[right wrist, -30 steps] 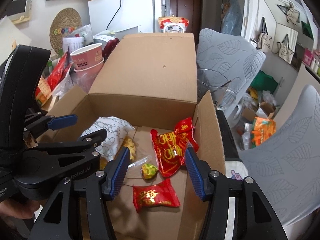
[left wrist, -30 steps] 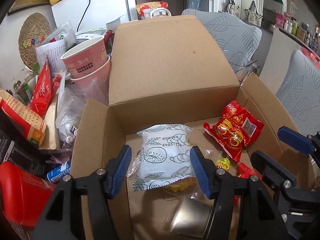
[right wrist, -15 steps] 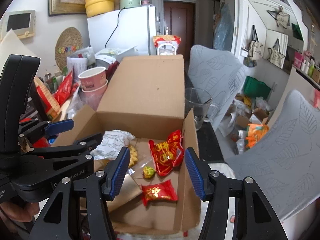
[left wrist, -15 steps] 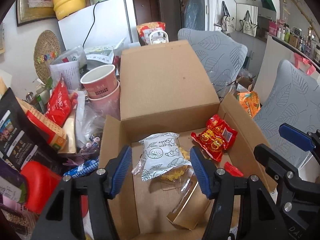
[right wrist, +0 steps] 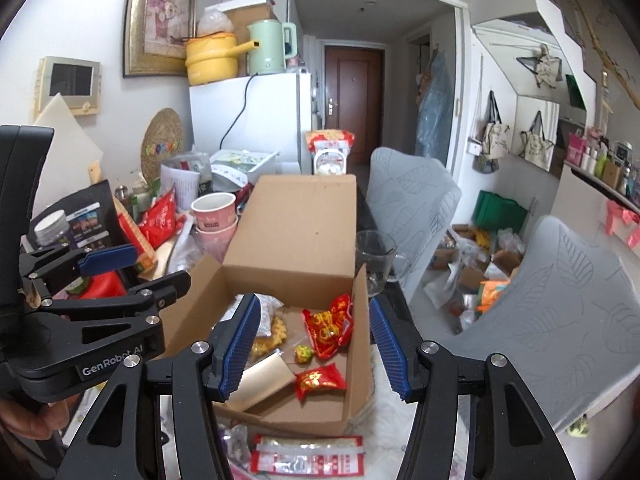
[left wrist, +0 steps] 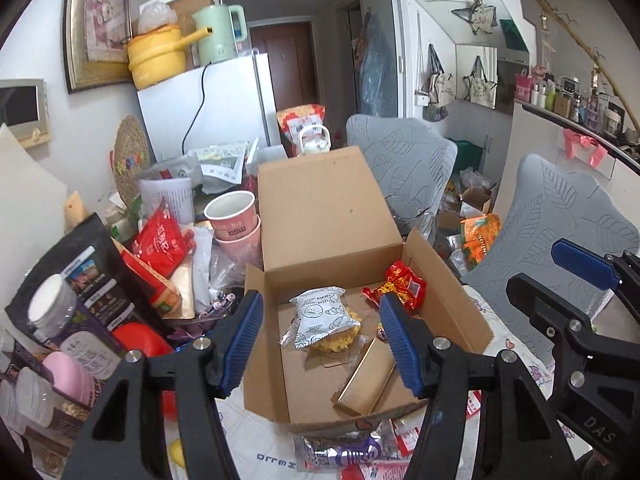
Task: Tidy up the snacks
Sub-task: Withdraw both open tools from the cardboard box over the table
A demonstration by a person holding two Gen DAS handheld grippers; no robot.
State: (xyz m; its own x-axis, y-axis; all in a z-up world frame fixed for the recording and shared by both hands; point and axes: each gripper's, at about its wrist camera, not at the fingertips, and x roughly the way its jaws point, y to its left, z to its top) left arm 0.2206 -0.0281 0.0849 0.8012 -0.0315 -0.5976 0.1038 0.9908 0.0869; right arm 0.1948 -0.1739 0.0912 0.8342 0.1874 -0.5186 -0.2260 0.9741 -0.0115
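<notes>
On the bench sits an open cardboard box (left wrist: 448, 300), its lid (left wrist: 320, 208) standing up at the far side. Inside the box, a white patterned snack packet (left wrist: 324, 316) lies toward the far left corner, resting on a yellow crinkled snack (left wrist: 340, 340). A red foil packet (left wrist: 400, 284) leans against the far right wall of the box, and a gold rectangular pack (left wrist: 364, 384) lies at the near side. From the right wrist view, a small red packet (right wrist: 320, 380) lies near the right wall of the box, with a small yellow-green sweet (right wrist: 303, 354) just beyond it.

Both tools hang above the near edge of the box with nothing between their blue pads. The left tool (left wrist: 320, 340) has its jaws apart and empty; the right tool (right wrist: 314, 344) likewise stands apart and empty.

Left of the box, two stacked pink paper cups (left wrist: 234, 216) stand amid a heap of bags, among them a red pouch (left wrist: 160, 240) and a black bag (left wrist: 80, 280). Right of the box stands a clear glass mug (right wrist: 376, 258). In front of the box, loose flat packets (right wrist: 308, 458) lie on the bench. Beyond the box lid, a white fridge (left wrist: 216, 108) carries a yellow pot (left wrist: 156, 60) and a pale green kettle (left wrist: 218, 32).
</notes>
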